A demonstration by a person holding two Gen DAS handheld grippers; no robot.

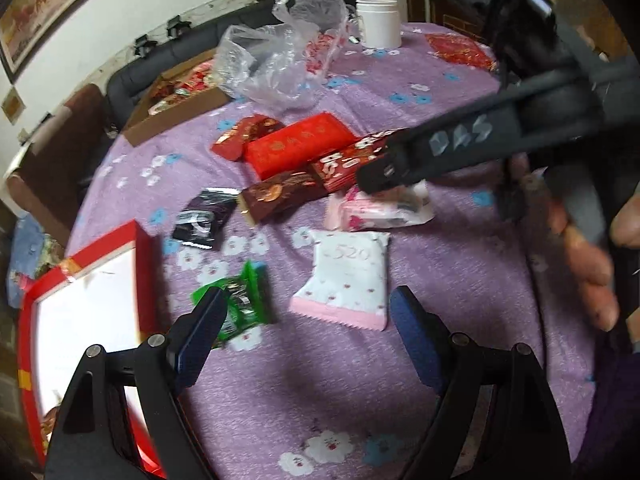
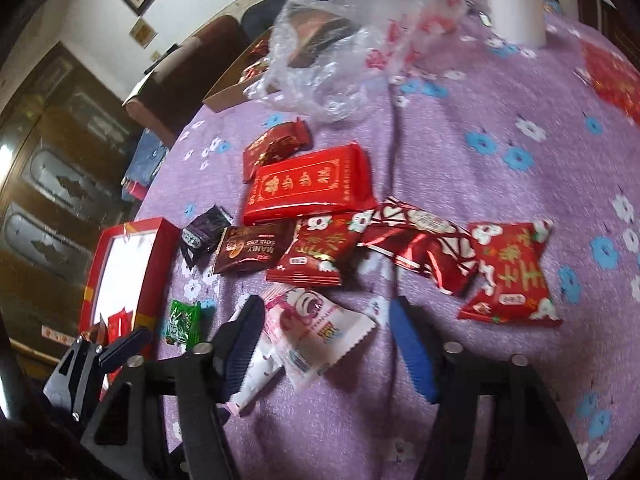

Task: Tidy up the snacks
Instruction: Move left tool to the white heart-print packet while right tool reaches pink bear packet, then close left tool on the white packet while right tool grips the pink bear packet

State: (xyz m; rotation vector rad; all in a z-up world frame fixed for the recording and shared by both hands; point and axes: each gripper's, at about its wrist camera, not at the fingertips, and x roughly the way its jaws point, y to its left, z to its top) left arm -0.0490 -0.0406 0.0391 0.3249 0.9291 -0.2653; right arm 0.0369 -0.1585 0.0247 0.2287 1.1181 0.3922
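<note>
Snack packets lie scattered on a purple flowered tablecloth (image 1: 460, 240). My left gripper (image 1: 310, 300) hangs open just above the cloth, with a green packet (image 1: 240, 300) by its left finger and a white-and-pink "520" packet (image 1: 348, 280) between its fingers, untouched. My right gripper (image 2: 326, 308) straddles a pink-and-white cartoon packet (image 2: 316, 328). Its left finger overlaps the packet and its right finger stands clear of the packet's edge, so nothing is gripped. In the left wrist view the right gripper (image 1: 384, 176) reaches down over that same pink packet (image 1: 376, 208).
A red box (image 2: 156, 264) with a white inside sits at the table's left edge. Red and brown packets (image 2: 312, 184) cluster mid-table, with more red ones (image 2: 508, 276) to the right. A clear plastic bag (image 2: 340, 60), a cardboard box (image 1: 176, 116) and a white jar (image 2: 516, 8) stand at the back.
</note>
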